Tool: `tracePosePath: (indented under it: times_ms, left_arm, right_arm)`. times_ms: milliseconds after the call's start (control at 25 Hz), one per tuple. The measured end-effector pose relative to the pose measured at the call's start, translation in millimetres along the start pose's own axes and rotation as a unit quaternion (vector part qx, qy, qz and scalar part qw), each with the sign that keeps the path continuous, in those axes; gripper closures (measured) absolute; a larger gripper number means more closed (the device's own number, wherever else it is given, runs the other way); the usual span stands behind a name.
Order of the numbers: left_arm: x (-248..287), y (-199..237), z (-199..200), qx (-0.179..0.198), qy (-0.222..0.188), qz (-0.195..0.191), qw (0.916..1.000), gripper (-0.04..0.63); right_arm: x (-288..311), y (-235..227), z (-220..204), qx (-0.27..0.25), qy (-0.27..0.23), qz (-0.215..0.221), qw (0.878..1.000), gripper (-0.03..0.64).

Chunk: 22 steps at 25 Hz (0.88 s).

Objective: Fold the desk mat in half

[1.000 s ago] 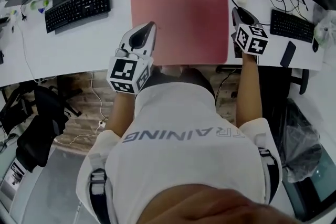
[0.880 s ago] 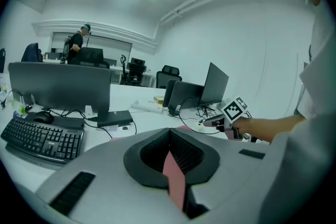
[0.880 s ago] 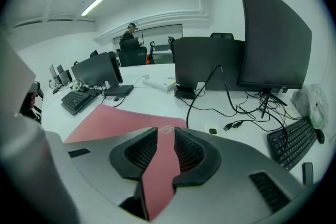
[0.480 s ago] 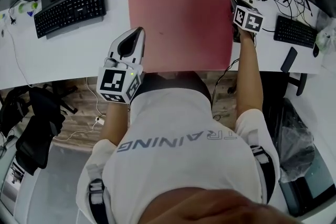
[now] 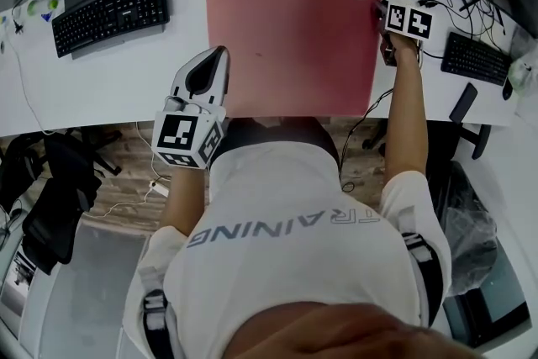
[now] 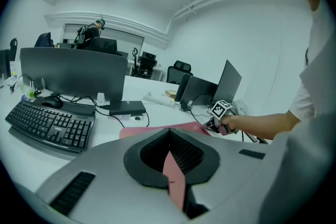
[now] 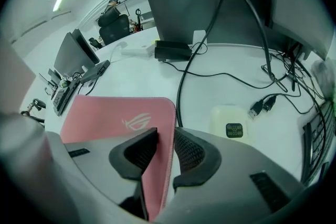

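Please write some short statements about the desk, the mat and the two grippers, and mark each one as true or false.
1. The mat lies flat, not folded. True.
2. The right gripper is at the mat's near left corner. False: it is at the right edge, close to the far corner. Its jaws have just been opening and stand apart, with the mat's edge between them.
3. A keyboard lies left of the mat. True.
4. The mat is blue. False: it is pink.
5. The left gripper is by the mat's left edge. True.
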<state>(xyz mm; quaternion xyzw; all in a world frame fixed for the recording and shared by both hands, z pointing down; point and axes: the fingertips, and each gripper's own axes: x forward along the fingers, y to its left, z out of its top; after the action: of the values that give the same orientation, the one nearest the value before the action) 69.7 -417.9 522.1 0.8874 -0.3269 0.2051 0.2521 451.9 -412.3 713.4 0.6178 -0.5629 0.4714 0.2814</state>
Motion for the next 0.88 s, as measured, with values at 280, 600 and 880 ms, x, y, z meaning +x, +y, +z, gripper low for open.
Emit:
tracePosePath:
  times_ms: [280, 600, 880]
  left_arm:
    - [2, -2, -3, -0.006, 0.000, -0.005, 1.0000, 0.568]
    - [-3, -7, -5, -0.010, -0.004, -0.005, 0.9999, 0.568]
    - [-13, -3, -1, -0.010, -0.012, 0.009, 0.9998, 0.568]
  right_arm:
    - [1, -1, 1, 0.001, 0.001, -0.005, 1.000, 0.515]
    - [1, 3, 0, 0.013, -0.015, 0.003, 1.000, 0.569]
    - [-21, 12, 6, -0.020, -0.075, -0.020, 0.997, 0.572]
